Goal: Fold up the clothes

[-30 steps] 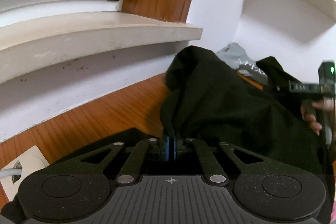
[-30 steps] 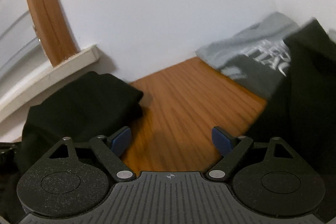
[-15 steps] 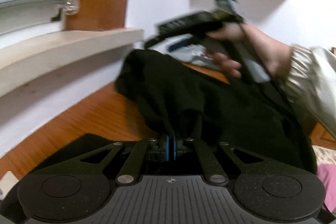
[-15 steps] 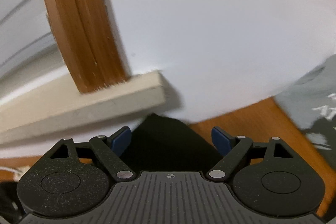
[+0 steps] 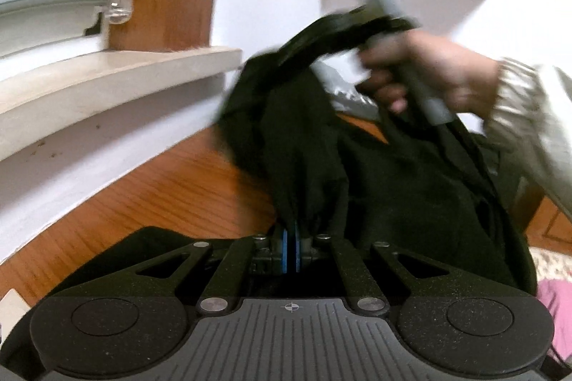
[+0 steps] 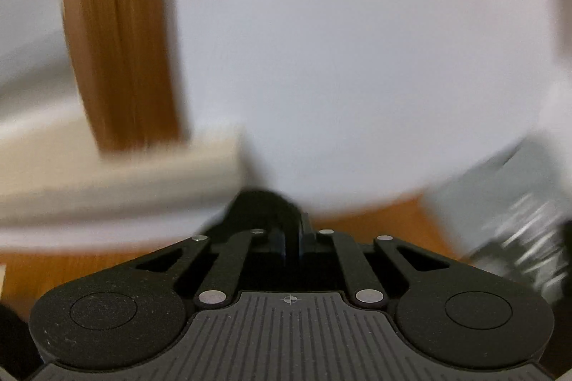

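While both tools are clamped, the black garment (image 5: 393,173) hangs strung between them, filling the centre and right of the left wrist view above the wooden table (image 5: 150,195).

Left gripper (image 5: 290,238): blue pads together, a bunched fold of black fabric pinched between them at lower centre of frame.

Right gripper (image 6: 293,238): jaws closed together on a dark fold of the same garment, which pokes up just above the tips at centre of its own view. That view is heavily blurred. In the left wrist view the tool sits upper right, held by the person's hand (image 5: 429,73), pale sleeve (image 5: 529,116) at right edge, garment draped from its tip.

Grey printed shirt (image 6: 518,202) lies at right edge of the right wrist view, on the table near the white wall (image 6: 357,41). Window sill (image 5: 107,84) at left.
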The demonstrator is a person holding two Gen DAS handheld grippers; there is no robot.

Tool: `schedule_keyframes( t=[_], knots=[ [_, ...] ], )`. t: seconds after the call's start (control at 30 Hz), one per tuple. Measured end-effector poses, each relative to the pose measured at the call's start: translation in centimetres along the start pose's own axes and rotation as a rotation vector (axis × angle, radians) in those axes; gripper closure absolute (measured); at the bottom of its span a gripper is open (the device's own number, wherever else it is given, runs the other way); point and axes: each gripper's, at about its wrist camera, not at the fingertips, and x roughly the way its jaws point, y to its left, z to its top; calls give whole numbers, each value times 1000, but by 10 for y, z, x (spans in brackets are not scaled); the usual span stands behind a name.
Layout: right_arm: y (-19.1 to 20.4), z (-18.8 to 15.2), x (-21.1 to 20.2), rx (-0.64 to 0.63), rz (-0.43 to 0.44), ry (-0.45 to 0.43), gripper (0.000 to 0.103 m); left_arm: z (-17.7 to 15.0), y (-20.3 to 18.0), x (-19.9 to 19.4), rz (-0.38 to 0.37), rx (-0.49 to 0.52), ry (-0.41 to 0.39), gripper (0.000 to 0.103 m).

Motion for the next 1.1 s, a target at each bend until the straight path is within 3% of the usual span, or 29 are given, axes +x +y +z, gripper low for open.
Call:
schedule_keyframes(
  t=[0.13, 0.2, 0.23, 0.27, 0.33, 0.4, 0.5, 0.57, 0.77, 0.87, 0.9, 0.93, 0.97, 1.03, 1.1],
  knots=[
    [-19, 6, -112, 31, -121, -406, 95, 0, 6, -1, -12, -30, -11, 99],
    [-26, -1, -126, 14, -151, -371, 76, 1, 2, 2, -3, -12, 12, 99],
    [-30, -4, -132, 7, -165, -352, 60, 1, 0, 5, 7, -3, 29, 99],
    [-42, -8, -124, 22, -156, -288, 51, 1, -2, 8, 17, 7, 45, 99],
    [-65, -16, -109, 53, -138, -164, 51, 1, -4, 11, 31, 5, 68, 99],
    [-91, -26, -99, 107, -153, -113, 49, 1, -2, 10, 34, -4, 67, 99],
    [-131, -43, -84, 197, -172, -53, 37, 1, 3, 11, 41, -33, 77, 99],
    [-148, -54, -70, 254, -156, -1, 36, 1, 5, 13, 41, -43, 84, 99],
    [-154, -88, -25, 318, -21, 119, 36, 2, 6, 14, 49, -50, 92, 96],
    [-141, -91, -8, 280, -22, 159, 36, 2, 6, 14, 50, -52, 91, 96],
    [-133, -93, -5, 264, -28, 161, 36, 2, 6, 14, 51, -52, 91, 96],
    [-130, -93, -3, 258, -19, 161, 42, 2, 7, 14, 52, -52, 91, 96],
    [-127, -93, -1, 251, -10, 159, 65, 2, 7, 14, 54, -53, 90, 96],
    [-123, -91, -3, 253, 17, 131, 93, 2, 7, 14, 56, -57, 89, 96],
    [-117, -88, -10, 250, 53, 85, 97, 2, 9, 13, 55, -66, 84, 96]
  ],
)
